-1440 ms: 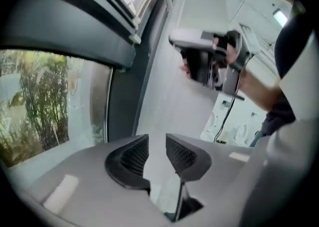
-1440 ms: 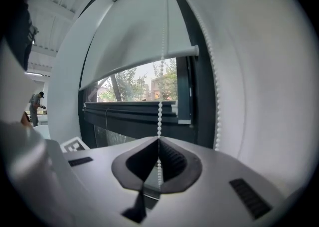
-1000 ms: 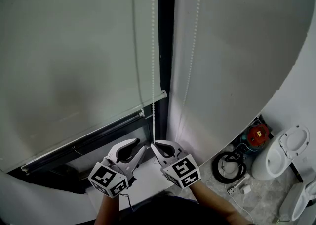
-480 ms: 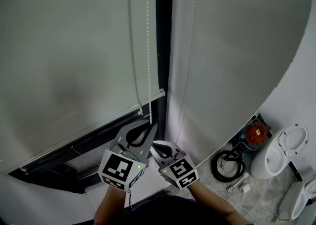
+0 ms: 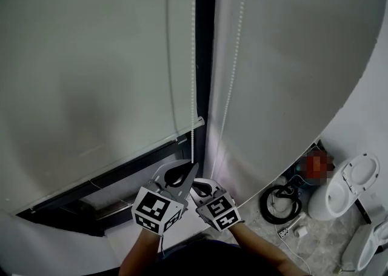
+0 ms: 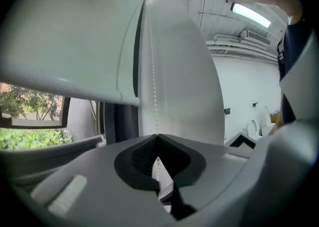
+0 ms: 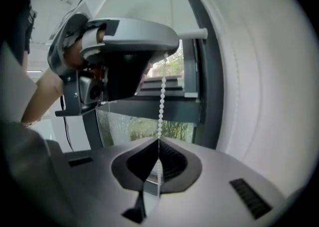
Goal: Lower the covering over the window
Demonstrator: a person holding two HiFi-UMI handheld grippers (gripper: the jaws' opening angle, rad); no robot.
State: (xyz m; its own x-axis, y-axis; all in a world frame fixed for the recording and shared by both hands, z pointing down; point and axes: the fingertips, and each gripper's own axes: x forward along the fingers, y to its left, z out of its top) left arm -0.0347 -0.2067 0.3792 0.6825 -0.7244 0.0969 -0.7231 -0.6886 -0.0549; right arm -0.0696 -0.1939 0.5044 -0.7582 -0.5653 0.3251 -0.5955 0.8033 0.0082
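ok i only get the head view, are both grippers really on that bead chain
observer: yes, the left gripper view shows its jaws have just closed on the bead chain.
operator: and the right
observer: the right gripper is shut on the same chain, below the left one.
operator: blind fully down yet
observer: no, trees show outside under the roller blind's bottom rail.

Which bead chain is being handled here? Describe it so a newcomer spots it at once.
Find the dark vertical window frame between the pale left blind and right blind. Just left of it hangs a white bead chain. Unlike the other chain lying over the right blind, it runs down into the shut jaws of the left gripper and the right gripper.
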